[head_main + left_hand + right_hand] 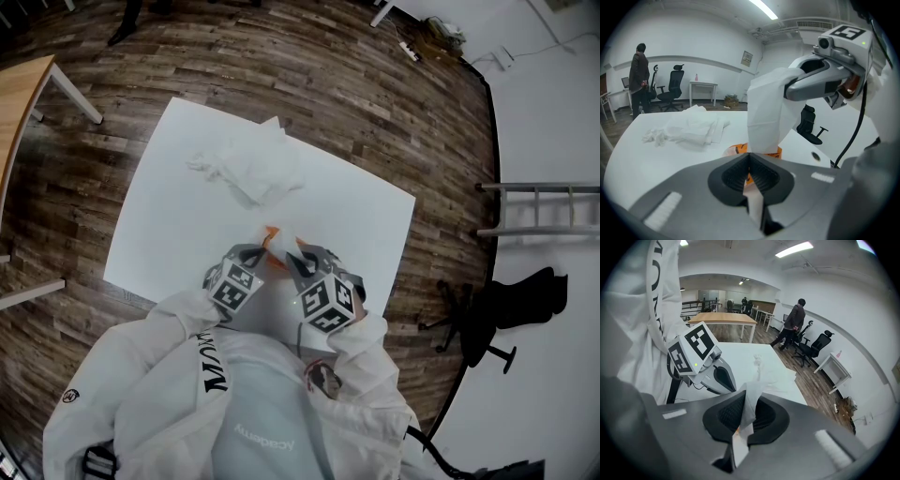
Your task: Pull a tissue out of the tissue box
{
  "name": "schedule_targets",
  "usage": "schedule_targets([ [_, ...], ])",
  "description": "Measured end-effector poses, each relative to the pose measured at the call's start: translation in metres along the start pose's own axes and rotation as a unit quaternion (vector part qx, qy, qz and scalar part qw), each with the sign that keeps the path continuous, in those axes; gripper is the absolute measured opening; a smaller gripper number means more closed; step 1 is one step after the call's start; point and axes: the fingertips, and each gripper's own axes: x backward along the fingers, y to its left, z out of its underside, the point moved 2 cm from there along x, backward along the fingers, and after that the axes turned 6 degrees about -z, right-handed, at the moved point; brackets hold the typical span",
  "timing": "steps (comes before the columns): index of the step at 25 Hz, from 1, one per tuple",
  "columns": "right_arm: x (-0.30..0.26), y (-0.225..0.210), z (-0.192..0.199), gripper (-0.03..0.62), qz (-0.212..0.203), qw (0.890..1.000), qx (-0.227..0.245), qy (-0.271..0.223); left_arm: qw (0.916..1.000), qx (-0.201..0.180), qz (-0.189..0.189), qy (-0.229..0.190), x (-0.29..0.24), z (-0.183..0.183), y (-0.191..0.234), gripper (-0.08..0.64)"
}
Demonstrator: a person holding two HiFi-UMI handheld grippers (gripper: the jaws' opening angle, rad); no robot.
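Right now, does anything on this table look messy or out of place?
Yes: a heap of crumpled tissues lies loose on the far part of the white table, apart from the orange tissue box. Otherwise both the left gripper and the right gripper are shut on one tissue held between them.

Left gripper (pixel 750 165) and right gripper (pixel 743 409), at its 3 o'clock, tilt downward side by side, each clamped on the tissue (pixel 766 112).
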Motion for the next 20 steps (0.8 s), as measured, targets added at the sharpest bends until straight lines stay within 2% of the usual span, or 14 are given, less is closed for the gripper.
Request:
schedule_targets([
  [20, 0.020, -0.011, -0.002, 0.005, 0.021, 1.000, -0.013, -0.016, 1.0000, -0.003, -0.002, 0.002, 0.003, -0.007, 0.002, 0.001],
])
